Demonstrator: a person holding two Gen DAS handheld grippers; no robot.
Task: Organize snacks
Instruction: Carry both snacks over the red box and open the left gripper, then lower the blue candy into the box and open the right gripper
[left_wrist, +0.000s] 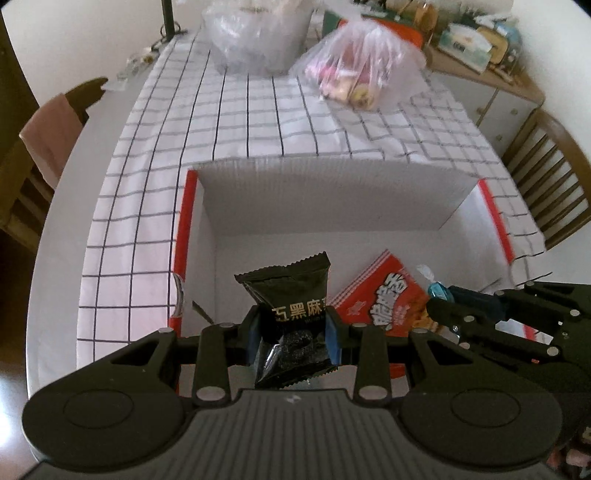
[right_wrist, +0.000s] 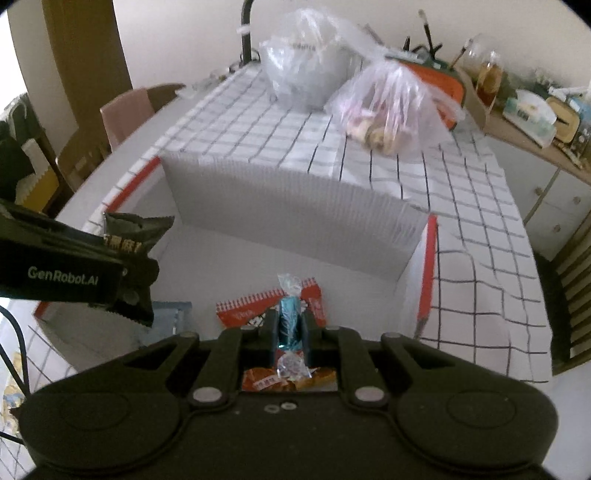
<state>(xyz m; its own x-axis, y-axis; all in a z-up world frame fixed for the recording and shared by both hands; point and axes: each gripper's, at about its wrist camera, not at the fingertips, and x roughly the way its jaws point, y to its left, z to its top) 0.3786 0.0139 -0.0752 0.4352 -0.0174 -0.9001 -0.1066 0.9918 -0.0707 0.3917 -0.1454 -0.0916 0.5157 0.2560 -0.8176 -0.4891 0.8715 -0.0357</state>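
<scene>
We are at a white table (left_wrist: 66, 206) under a grid-check cloth (left_wrist: 229, 122), pale wall behind. Going left to right: a chair with a pink cloth over its back (left_wrist: 51, 136) stands off the table's left edge; a dark lamp post (left_wrist: 169, 16) rises at the far left corner; two plastic bags sit near the far edge, one clear (left_wrist: 255, 33), one holding pink-wrapped snacks (left_wrist: 364, 75). Off the right edge we see a cluttered sideboard (left_wrist: 491, 59) and a slatted chair (left_wrist: 546, 177).

At the near edge an open white box (left_wrist: 321, 195) with red trim holds a red packet (left_wrist: 384, 295) on its floor.

Left gripper (left_wrist: 293, 325): narrow, clamped on a black sachet (left_wrist: 290, 291), which sticks up over the box's left half. Right gripper (right_wrist: 290, 325): nearly closed on a teal twist-wrapped candy (right_wrist: 290, 315), over the red packet toward the box's right half.

Risks, as we judge them:
- The two grippers hang close together over one box; a sideways drift could knock them and jar a snack loose.
- The sachet is foil and slick, pinched across its middle; it may slide out early and land on the cloth.
- The candy is small and round; dropped from height it could bounce or roll off the packet.
- The box's far flap stands tall; a forward reach may catch it and shove the box.
</scene>
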